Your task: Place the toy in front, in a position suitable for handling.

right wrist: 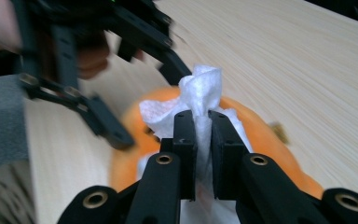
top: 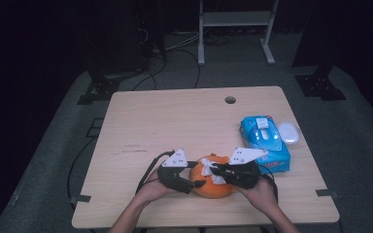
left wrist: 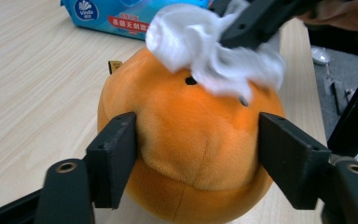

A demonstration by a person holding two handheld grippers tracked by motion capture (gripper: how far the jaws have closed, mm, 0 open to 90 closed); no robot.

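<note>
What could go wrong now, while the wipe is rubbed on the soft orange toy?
1. The round orange plush toy is soft; the left claw squeezes its sides, so it may deform or slip out.
2. The right claw pinches only a fold of the white wet wipe; rubbing may pull it free.

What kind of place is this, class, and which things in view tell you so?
Probably a lab or recording room rather than a home: a bare wooden table on grey floor, cables trailing across it, a metal frame stand behind, and dark surroundings.
</note>
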